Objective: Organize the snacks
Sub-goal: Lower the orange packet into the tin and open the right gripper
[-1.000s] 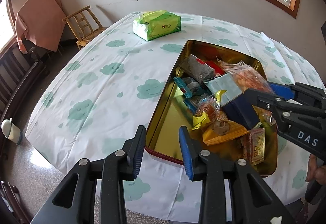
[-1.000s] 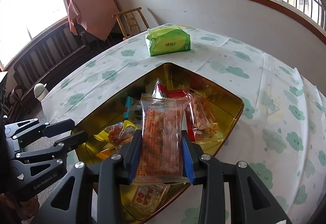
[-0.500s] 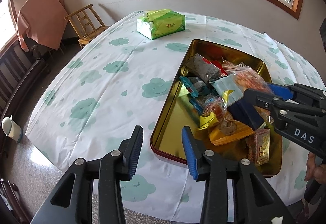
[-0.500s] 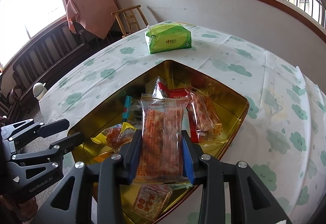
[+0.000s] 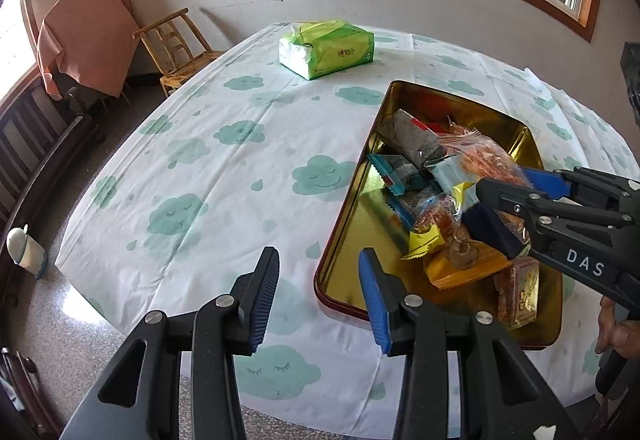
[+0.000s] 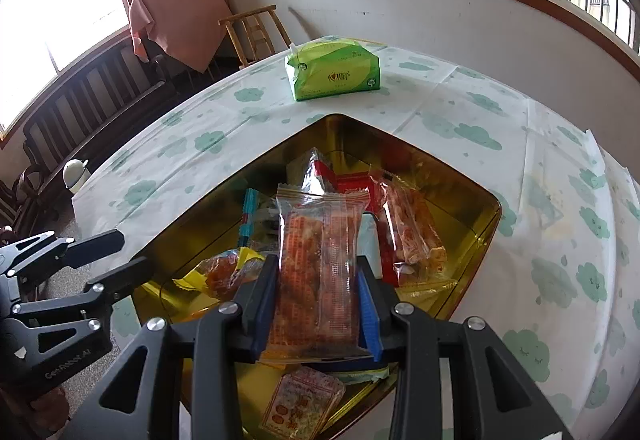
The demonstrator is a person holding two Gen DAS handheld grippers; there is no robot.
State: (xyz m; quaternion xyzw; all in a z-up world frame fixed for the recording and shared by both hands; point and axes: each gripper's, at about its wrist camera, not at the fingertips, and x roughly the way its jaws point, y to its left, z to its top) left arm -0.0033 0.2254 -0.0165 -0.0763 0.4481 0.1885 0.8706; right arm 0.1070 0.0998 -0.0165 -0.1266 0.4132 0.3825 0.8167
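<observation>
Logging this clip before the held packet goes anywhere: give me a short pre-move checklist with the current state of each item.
1. Right tool clamped on the clear orange snack packet: ok.
2. Packet lifted clear of the other snacks: cannot tell.
3. Left tool empty, nothing between its fingers: ok.
4. Left tool clear of the gold tin, over the tablecloth beside it: ok.
5. Bare tablecloth available beside the tin for sorting: ok.
6. Green tissue pack away from the tin: ok.
</observation>
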